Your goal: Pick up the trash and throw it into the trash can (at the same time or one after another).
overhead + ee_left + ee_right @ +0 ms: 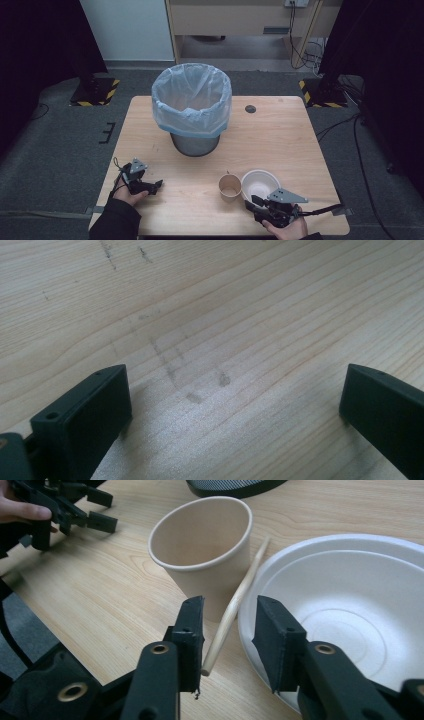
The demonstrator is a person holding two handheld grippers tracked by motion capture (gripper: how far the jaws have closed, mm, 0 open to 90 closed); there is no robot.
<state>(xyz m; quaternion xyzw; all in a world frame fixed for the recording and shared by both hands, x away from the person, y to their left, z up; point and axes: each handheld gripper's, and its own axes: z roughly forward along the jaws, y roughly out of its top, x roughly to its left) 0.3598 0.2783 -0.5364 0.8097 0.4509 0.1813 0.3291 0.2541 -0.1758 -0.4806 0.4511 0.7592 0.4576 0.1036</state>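
Note:
A tan paper cup (230,187) (205,550) stands upright near the table's front edge, right beside a white bowl (260,182) (350,600). A thin wooden stick (240,592) lies slanted in the gap between cup and bowl, leaning along the bowl's rim. My right gripper (252,201) (227,610) sits just in front of them, its jaws astride the near end of the stick without pressing on it. My left gripper (156,186) (235,390) (102,511) rests at the front left, open wide over bare wood.
A metal mesh bin (192,107) lined with a pale blue bag stands at the middle back of the wooden table (280,135). A small dark disc (250,109) is set in the tabletop to the bin's right. The bin's base (235,485) lies beyond the cup.

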